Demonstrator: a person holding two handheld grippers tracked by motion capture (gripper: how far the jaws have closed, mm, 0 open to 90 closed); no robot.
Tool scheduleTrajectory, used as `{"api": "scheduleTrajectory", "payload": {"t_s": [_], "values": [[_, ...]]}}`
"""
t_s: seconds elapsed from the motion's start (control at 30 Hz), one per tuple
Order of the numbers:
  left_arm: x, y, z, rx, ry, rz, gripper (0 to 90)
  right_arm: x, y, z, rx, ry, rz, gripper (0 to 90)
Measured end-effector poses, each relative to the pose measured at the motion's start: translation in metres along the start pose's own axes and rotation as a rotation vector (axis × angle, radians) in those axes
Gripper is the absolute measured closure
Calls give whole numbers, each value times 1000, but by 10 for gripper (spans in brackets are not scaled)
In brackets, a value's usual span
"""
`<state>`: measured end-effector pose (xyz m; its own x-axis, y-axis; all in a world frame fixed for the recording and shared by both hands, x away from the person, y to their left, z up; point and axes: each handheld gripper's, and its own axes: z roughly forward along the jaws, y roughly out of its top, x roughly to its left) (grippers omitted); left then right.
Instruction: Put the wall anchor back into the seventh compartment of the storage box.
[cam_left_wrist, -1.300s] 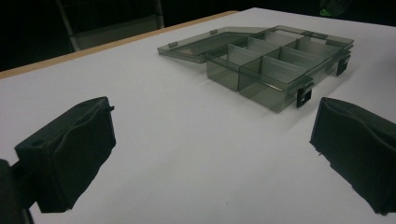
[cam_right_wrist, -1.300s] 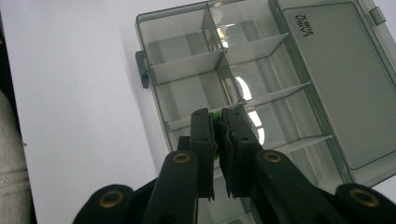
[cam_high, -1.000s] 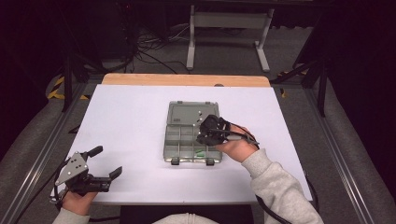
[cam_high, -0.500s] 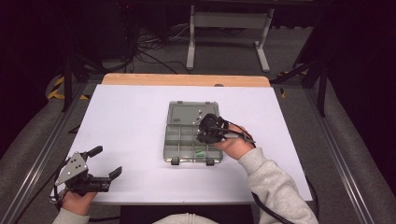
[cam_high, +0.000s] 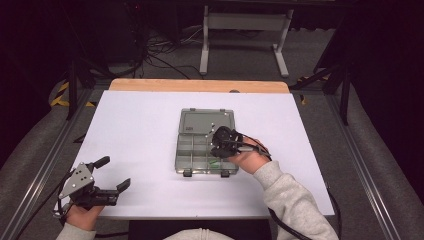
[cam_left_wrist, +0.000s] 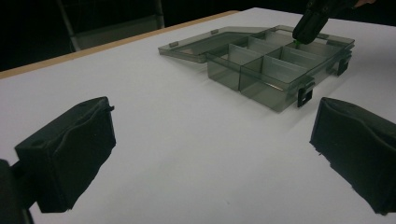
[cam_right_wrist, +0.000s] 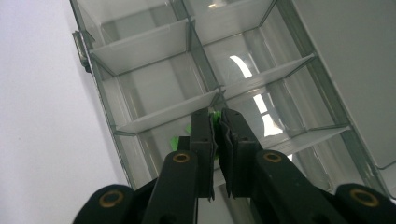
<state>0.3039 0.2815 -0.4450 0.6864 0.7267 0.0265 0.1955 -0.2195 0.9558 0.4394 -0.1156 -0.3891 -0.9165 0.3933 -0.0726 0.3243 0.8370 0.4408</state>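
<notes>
A clear grey compartment box (cam_high: 193, 150) lies open in the middle of the white table, its lid (cam_high: 206, 121) flat behind it. My right gripper (cam_high: 216, 150) reaches down into a front right compartment. In the right gripper view its jaws (cam_right_wrist: 215, 116) are pressed together on a small green piece (cam_right_wrist: 215, 122), just above the box's dividers (cam_right_wrist: 154, 116). My left gripper (cam_high: 114, 172) rests at the table's near left corner, open and holding nothing. In the left gripper view its wide-apart jaws (cam_left_wrist: 215, 140) frame the box (cam_left_wrist: 261, 70), with the right gripper (cam_left_wrist: 310, 23) over it.
The white table top (cam_high: 140, 130) ends in a wooden far edge (cam_high: 200, 86). Metal rails run along both sides of the table, and a stand with cables sits on the floor behind. The box's other compartments look bare.
My right gripper has shifted slightly left and toward the box's front, lower into the compartment. The left gripper has stayed in place, open.
</notes>
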Motion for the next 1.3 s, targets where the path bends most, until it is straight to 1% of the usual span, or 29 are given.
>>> {"api": "scheduleTrajectory", "payload": {"t_s": [0.27, 0.6, 0.77, 0.83, 0.9, 0.97, 1.17, 1.3], "values": [[0, 0, 0, 0, 0, 0, 4, 2, -3, 7, 16, 13, -14, 833], [0, 0, 0, 0, -1, 0, 4, 3, -6, 13, 42, 28, -16, 834], [0, 0, 0, 1, -2, -1, 4, 5, -7, 17, 64, 36, -12, 833], [0, 0, 0, 1, -1, -1, 4, 5, -7, 18, 66, 37, -17, 833], [0, 0, 0, 1, -2, 0, 4, 5, -7, 18, 66, 35, -12, 833], [0, 0, 0, 11, -8, 1, 5, 5, -8, 19, 74, 34, -18, 833], [1, 0, 0, 12, -8, 0, 4, 6, -8, 21, 75, 37, -15, 833], [1, 0, 0, 10, -7, -2, 5, 6, -7, 21, 76, 40, -12, 810]]}}
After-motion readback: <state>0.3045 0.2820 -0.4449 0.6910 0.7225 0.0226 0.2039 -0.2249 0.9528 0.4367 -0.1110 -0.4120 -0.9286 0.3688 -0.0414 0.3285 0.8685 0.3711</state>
